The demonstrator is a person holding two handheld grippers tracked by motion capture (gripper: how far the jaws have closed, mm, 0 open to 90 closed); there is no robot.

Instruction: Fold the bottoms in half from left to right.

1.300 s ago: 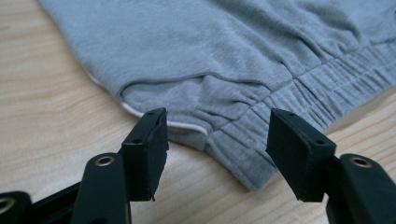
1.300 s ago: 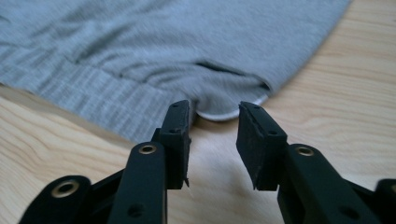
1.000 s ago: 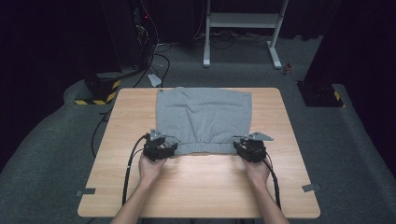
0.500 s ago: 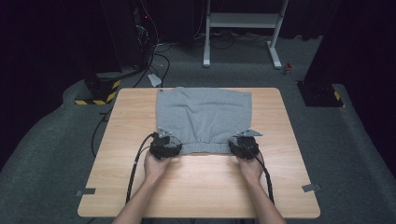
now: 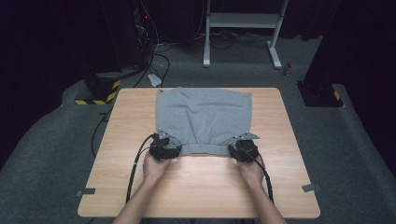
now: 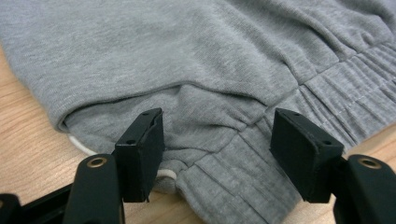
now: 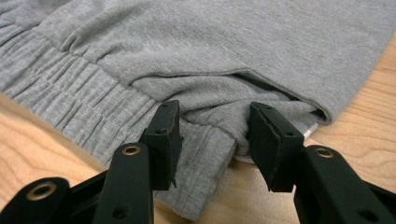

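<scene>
- A grey garment [image 5: 204, 116] lies flat in the middle of the wooden worktop [image 5: 196, 191], its elastic waistband [image 5: 204, 149] along the lower edge in the high view, facing the person.
- The left tool [image 5: 163, 148] sits at the lower-left corner of the garment, with the left hand [image 5: 154, 167] behind it.
- In the left gripper view its jaws stand spread, one on each side of the bunched waistband corner [image 6: 219, 154], with cloth between them but not pinched.
- The right tool [image 5: 243, 149] sits at the lower-right corner, with the right hand [image 5: 252, 171] behind it.
- In the right gripper view its jaws are also spread, straddling a fold of cloth at the waistband end [image 7: 212, 121]; they look apart from the fabric rather than pressed on it.
- A black cable [image 5: 133, 172] trails from the left tool toward the bottom of the frame.
</scene>
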